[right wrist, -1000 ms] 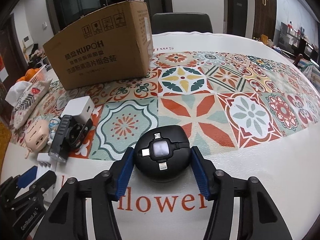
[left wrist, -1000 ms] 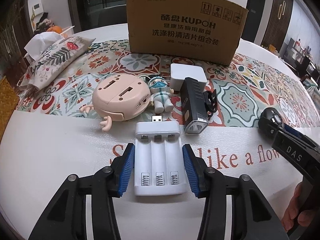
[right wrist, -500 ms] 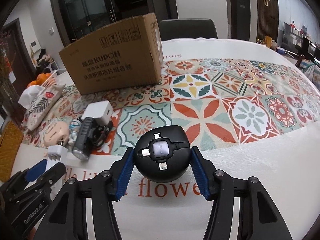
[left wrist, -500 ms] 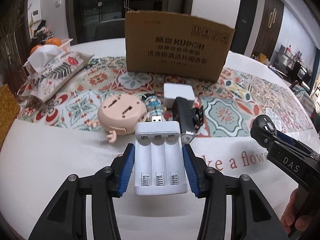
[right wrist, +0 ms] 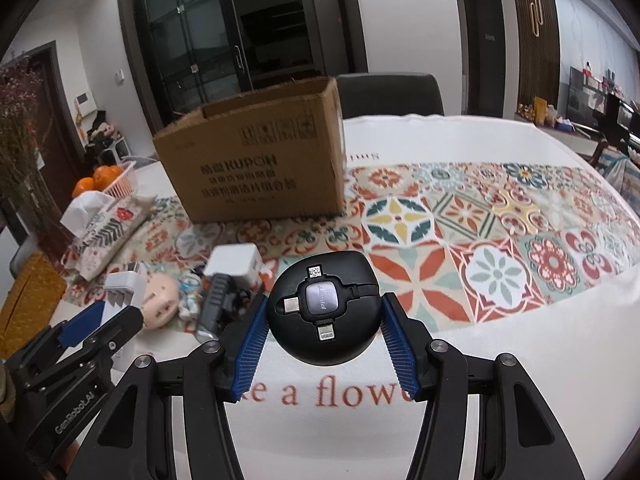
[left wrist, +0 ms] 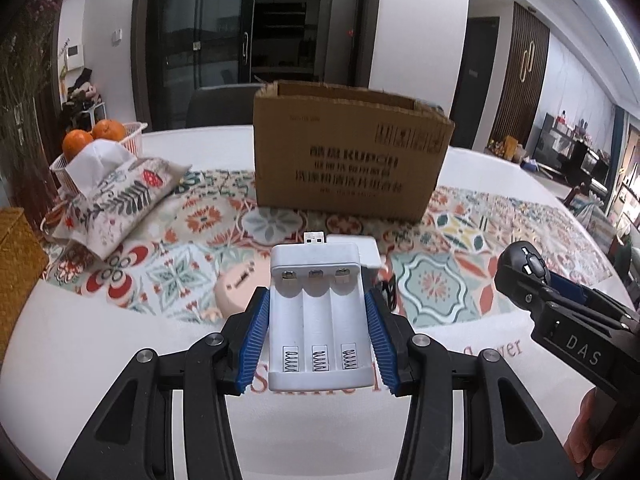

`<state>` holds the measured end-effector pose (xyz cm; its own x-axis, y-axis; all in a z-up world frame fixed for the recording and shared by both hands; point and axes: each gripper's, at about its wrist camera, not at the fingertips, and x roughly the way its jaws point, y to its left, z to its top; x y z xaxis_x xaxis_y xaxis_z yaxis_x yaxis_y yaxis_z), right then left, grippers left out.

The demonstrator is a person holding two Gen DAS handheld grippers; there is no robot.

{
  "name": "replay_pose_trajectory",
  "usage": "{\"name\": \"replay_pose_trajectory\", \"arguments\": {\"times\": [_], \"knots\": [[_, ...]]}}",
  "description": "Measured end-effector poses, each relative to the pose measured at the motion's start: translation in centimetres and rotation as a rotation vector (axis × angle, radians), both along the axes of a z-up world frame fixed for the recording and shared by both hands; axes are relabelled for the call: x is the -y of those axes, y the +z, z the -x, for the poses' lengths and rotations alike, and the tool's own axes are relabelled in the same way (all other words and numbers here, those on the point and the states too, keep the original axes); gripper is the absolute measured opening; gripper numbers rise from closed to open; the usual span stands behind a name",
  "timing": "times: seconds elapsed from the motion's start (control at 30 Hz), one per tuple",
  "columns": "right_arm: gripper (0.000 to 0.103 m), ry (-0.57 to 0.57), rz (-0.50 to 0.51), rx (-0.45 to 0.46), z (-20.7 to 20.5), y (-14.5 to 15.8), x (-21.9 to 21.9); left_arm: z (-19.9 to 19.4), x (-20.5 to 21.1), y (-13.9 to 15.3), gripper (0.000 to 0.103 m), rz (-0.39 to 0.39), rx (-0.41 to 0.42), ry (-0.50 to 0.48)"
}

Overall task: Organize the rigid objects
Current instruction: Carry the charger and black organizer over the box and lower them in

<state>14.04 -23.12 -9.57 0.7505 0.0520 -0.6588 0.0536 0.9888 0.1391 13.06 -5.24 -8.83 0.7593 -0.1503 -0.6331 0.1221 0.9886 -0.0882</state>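
Rightward, bare tablecloth (right wrist: 500,360) spreads beyond the cardboard box (right wrist: 256,168) edge.

left gripper (left wrist: 318,334): black linkage arms, silver screws, blue ribbed pads, "GenRobot.AI" in white on its side | right gripper (right wrist: 326,338): same black frame, blue pads, silver screws, "DAS" in white on its side

White round counter (right wrist: 500,340) with a tiled-pattern runner (right wrist: 460,232); on it a cardboard box (right wrist: 256,168), tissue pouch (left wrist: 116,204), orange basket (left wrist: 120,140), white adapter (right wrist: 236,262), black flashlight (right wrist: 214,304), pink toy (right wrist: 160,304).
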Motion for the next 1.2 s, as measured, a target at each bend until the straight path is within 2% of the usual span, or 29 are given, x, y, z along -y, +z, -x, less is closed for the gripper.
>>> {"name": "replay_pose_trajectory", "arguments": {"times": [0.77, 0.97, 1.2], "knots": [[0.057, 0.041, -0.008, 0.138, -2.0, 5.4, -2.8, -2.8, -2.1, 5.7, 0.048, 0.04, 0.153, -0.013], [0.057, 0.044, -0.011, 0.176, -3.4, 7.1, -3.2, -4.4, -2.4, 7.2, 0.048, 0.061, 0.161, -0.029], [0.057, 0.06, -0.006, 0.209, -5.2, 8.8, -3.6, -5.9, -2.5, 9.2, 0.048, 0.027, 0.208, -0.033]]}}
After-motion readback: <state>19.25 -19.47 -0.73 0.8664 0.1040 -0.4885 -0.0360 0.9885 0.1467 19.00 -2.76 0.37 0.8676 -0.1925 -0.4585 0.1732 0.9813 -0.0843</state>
